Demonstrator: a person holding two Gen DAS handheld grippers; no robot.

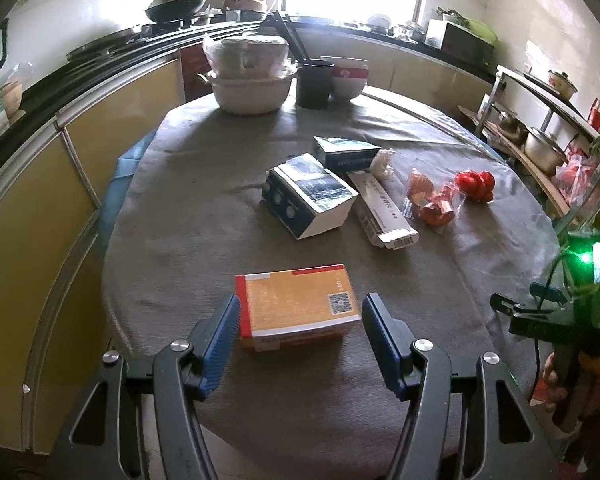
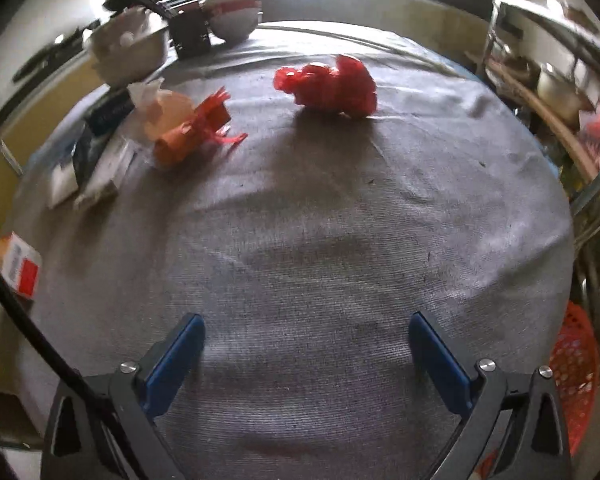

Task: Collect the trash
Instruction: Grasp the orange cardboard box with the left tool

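My left gripper (image 1: 300, 334) spread, straddling orange cardboard box (image 1: 298, 307), its long axis crosswise between pads, untouched. Right gripper (image 2: 306, 354) wide, empty, farther off.

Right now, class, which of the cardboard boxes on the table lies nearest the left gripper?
The orange box, lying flat between the open left gripper fingers. The blue-and-white boxes sit grouped farther back, mid-table.
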